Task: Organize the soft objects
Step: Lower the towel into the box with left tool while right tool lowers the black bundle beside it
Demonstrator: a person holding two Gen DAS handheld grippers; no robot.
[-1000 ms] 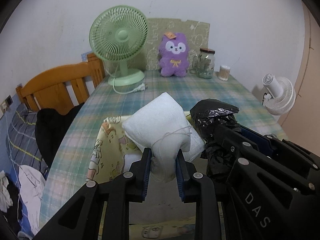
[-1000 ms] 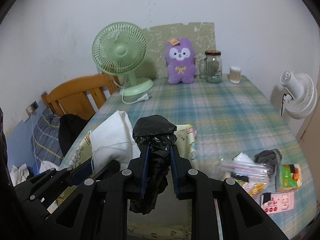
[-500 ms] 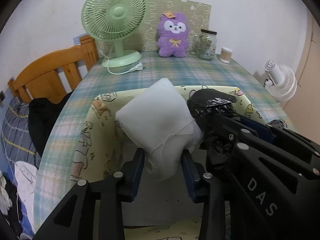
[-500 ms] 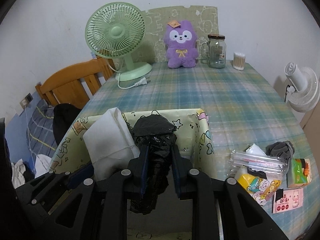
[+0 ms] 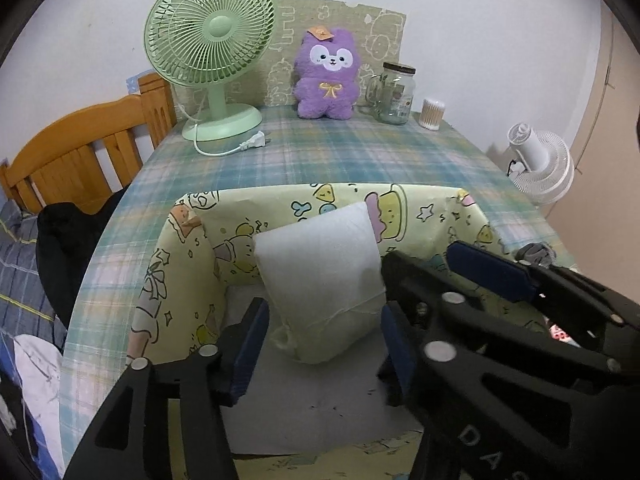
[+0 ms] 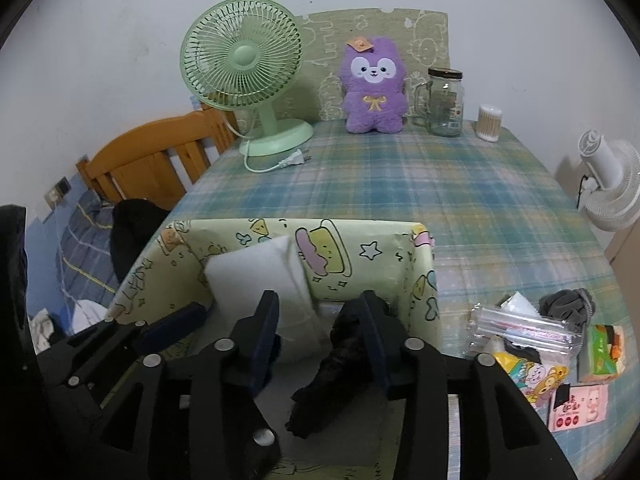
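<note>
Both tools angled down into box (image 5: 192,280). Left tool (image 5: 324,344) opening, pillow (image 5: 320,276) between, unpinched. Right tool (image 6: 320,344) opening; black bag (image 6: 332,376) touches one pad. Plaid worktop (image 6: 440,184).

My two black plastic grabbers with blue pads

I see my left black plastic grabber (image 5: 320,336) from its own camera: two thick black arms with cut-out holes, each ending in a flat dark blue pad (image 5: 248,354). Round silver screws (image 5: 439,352) shine on the black arms. My right black plastic grabber (image 6: 320,340) looks the same, with blue pads on the inside of its fingers (image 6: 264,344) and silver screws (image 6: 412,345) on the joints. In the left camera, I can see white letters (image 5: 486,454) on the side of the right grabber; they read "DA", and the rest is cut off at the edge.
</note>
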